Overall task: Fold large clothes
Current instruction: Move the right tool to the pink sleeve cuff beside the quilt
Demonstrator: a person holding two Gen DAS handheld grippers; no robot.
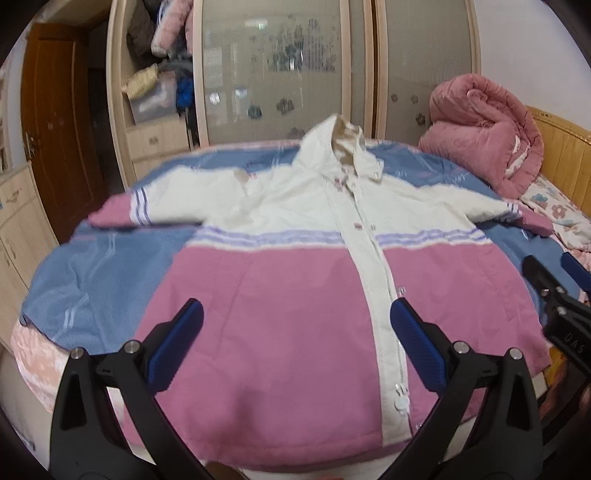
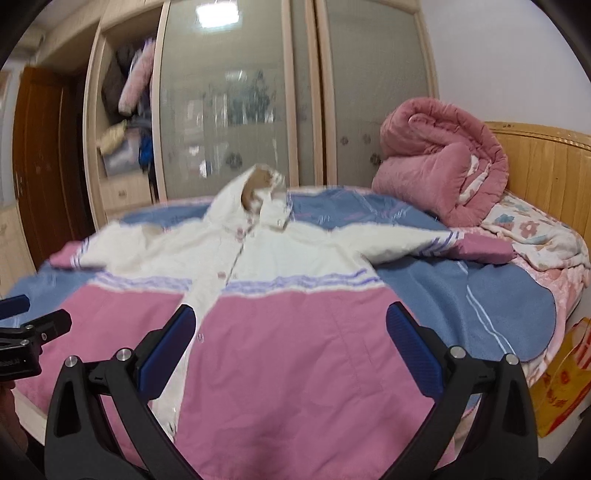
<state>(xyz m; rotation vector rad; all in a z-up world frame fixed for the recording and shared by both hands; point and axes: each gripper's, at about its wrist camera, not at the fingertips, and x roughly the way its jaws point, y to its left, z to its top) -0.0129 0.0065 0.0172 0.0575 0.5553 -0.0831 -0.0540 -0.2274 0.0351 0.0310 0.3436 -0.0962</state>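
Item: hooded jacket [image 1: 295, 295], white above, pink below, with lilac stripes across the chest and on both sleeves. Lies front-up and spread flat on a blue blanket [image 1: 92, 266] that covers the bed [image 2: 546, 236]. Sleeves stretched out to either side of the jacket; pink cuffs at the ends. Hood points away from the cameras, its tan lining showing. White front placket with snaps runs down the middle, closed.

Left gripper [image 1: 295, 332]: hovers above the jacket's lower pink part, near the hem; jaws wide apart, holding nothing. Blue pads face inward.

Right gripper [image 2: 291, 339]: also above the jacket's lower pink part, on the other side of the placket; jaws wide apart, empty. Its dark body also shows at the right edge of the left wrist view [image 1: 554, 295].

Beyond the jacket's right sleeve: rolled pink quilt [image 2: 439, 166] on the bed, floral sheet [image 2: 532, 229] beside it, wooden headboard [image 2: 546, 162] behind.

Beyond the jacket's hood: wardrobe [image 1: 277, 74] with frosted sliding doors; an open compartment holds stored clothes [image 1: 162, 33].

Beside the bed, off the jacket's right hem: yellow bag [image 2: 565, 380].
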